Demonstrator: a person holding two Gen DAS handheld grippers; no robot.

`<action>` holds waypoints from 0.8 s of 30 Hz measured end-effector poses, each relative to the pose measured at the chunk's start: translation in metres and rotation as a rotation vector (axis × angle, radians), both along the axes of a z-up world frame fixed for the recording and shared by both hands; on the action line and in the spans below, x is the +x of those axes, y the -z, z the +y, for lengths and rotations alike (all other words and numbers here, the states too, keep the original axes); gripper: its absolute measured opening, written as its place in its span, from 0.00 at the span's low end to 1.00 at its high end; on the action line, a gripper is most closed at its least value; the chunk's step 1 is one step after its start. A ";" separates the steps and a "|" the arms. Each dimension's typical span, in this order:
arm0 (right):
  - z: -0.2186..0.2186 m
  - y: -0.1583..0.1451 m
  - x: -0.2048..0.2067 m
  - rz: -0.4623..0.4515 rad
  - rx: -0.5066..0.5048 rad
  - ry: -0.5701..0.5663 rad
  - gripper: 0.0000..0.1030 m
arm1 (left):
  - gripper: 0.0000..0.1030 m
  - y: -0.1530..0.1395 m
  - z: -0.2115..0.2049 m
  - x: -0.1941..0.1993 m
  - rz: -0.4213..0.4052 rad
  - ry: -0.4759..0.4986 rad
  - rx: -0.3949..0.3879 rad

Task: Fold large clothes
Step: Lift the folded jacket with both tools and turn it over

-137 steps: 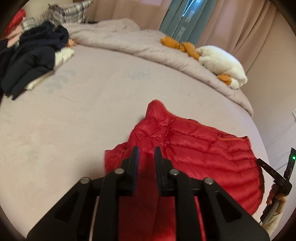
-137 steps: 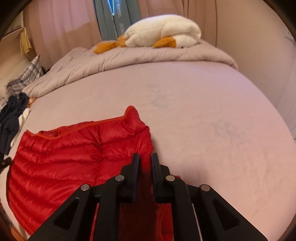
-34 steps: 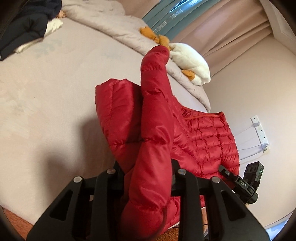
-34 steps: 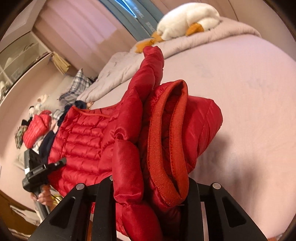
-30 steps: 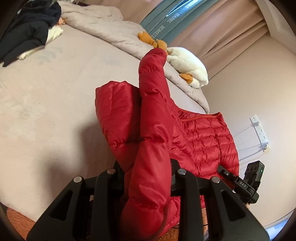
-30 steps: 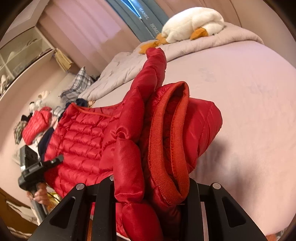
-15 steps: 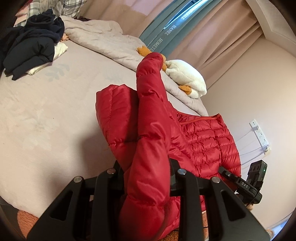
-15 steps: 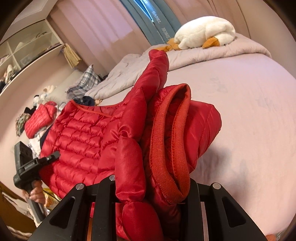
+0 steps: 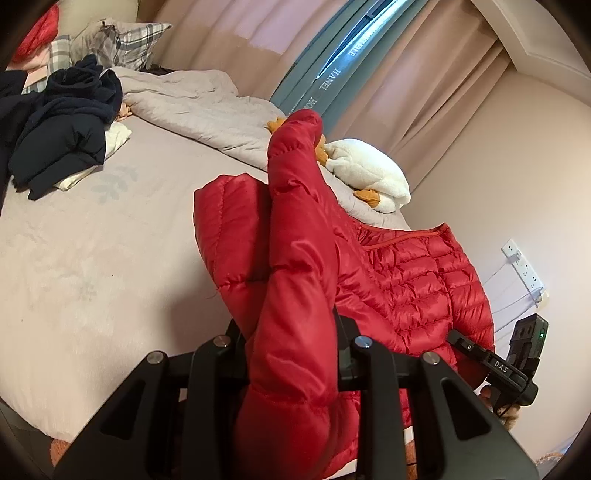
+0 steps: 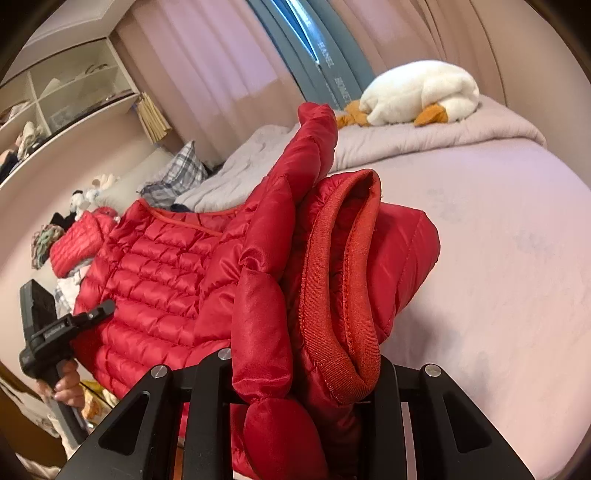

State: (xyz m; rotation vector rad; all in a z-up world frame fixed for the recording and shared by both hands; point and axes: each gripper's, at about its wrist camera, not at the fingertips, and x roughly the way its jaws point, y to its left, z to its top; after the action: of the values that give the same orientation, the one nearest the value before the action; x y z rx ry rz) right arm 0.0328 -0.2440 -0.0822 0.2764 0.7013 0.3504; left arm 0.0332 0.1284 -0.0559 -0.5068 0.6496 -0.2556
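A bedroom scene seen from two handheld tools. At far left on the bed (image 9: 92, 236), a heap of dark clothes (image 9: 62, 136) lies near a plaid pillow (image 9: 125, 35). In the middle, one red puffer jacket (image 9: 413, 284) is held up above the mattress, stretched between the two tools. The left tongs (image 9: 291, 343) are clamped on a thick bunch of its padded fabric, a sleeve or side panel standing up out of the grip. To the right, the right tongs (image 10: 303, 373) are clamped on another bunch, where a ribbed orange-red hem or cuff (image 10: 332, 280) curls outward. Beyond, a rumpled grey duvet (image 10: 424, 138) runs along the far side, and one white plush goose (image 10: 417, 92) rests on it, by the curtains (image 10: 207, 62).

The step in hand appears to be lifting the jacket to spread it or to bring one part over another; which fold cannot be told. The next move likely calls for lowering both tools together so the fabric lands flat, without the slippery padding bunching.

Counted: one red jacket held, two tongs, one plush goose, one dark heap.
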 end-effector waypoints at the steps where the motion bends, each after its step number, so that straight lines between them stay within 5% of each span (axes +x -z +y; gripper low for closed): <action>1: -0.001 -0.001 -0.001 -0.005 -0.002 0.005 0.29 | 0.27 0.000 -0.001 0.000 -0.002 0.000 0.003; 24: -0.013 0.007 -0.020 0.030 -0.021 0.092 0.29 | 0.27 0.010 -0.029 0.013 0.034 0.046 0.097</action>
State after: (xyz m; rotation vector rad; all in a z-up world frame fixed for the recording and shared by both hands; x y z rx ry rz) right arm 0.0130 -0.2565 -0.0895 0.2939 0.7191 0.2517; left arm 0.0466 0.0992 -0.0654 -0.4043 0.7041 -0.2585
